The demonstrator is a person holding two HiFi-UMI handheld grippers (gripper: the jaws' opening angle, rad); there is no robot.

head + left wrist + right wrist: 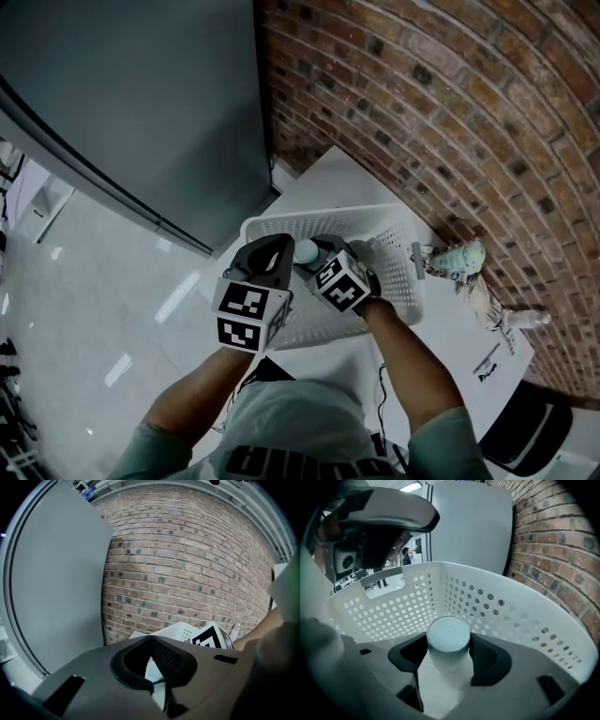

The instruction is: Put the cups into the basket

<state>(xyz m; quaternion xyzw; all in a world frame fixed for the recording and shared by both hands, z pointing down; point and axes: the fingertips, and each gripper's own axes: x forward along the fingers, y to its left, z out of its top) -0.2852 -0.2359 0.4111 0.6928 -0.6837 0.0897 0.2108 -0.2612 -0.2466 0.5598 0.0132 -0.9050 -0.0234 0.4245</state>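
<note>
A big brick wall (450, 112) stands behind your white worktop (347, 173). The white basket (398, 272) with little holes sits on the worktop, near the wall. Your right hand-held gripper (449, 651) reaches into the basket, and its jaws squeeze a pale cup (448, 634) from both sides. The cup is tipped, with its flat bottom facing the basket's wall. Your left hand-held gripper (152, 665) is just beside the right one, at the basket's near edge. Its jaws are pressed together with nothing in them.
</note>
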